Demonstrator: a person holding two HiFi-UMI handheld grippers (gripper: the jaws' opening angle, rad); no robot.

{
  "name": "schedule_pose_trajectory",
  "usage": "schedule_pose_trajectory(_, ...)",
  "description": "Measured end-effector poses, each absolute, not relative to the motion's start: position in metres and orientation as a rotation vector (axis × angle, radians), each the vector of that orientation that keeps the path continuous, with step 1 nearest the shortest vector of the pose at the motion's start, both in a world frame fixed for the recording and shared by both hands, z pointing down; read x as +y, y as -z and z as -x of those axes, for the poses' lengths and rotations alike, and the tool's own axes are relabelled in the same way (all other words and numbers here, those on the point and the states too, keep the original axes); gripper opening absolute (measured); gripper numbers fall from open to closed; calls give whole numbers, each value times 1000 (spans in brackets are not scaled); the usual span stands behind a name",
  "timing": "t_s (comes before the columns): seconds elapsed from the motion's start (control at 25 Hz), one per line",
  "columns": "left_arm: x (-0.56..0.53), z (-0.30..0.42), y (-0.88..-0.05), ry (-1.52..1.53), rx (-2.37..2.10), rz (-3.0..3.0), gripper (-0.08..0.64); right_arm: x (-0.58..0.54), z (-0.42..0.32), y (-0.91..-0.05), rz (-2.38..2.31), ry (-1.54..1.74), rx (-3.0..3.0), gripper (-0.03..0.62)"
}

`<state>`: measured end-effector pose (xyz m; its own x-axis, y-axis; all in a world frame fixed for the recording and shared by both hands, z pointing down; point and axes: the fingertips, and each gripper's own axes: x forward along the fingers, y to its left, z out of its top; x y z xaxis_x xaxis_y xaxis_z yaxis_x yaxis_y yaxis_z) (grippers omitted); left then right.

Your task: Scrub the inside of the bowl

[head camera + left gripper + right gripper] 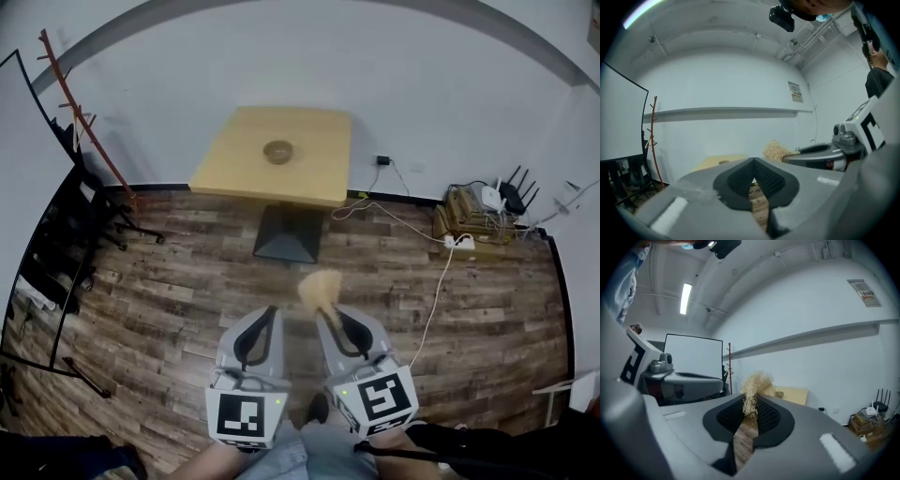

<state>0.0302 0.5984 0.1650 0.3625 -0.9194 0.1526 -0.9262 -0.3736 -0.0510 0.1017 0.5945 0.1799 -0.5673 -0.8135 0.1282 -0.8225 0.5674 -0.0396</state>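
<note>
From the head we look forward and steeply down: the wooden floor (pixel 169 300) fills the frame, the table (pixel 309 169) lies well ahead, and the left gripper (pixel 271 313) and right gripper (pixel 330 317) sit close below. Each gripper camera rides low behind its own jaws, facing roughly level toward the far wall (pixel 740 126) (strongly fisheye-bent). All three views share the table and the straw scrubber (pixel 321 289); each gripper view also catches the other gripper alongside.
</note>
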Motion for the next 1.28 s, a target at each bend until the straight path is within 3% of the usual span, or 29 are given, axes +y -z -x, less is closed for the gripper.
schedule_pose_trajectory(0.44,546,-22,-194,-254,-1694,-2501,21,540,-109,-212,-1448,-239,-2608,51)
schedule_pose_trajectory(0.88,417,57,-179,-125,-1740,-2484,21,424,-34,-198,-1373,-194,-2626,51)
schedule_pose_trajectory(1.28,336,76,-157,-36,-1695,-2569,20,348,-8,-169,-1437,-67,-2623,51)
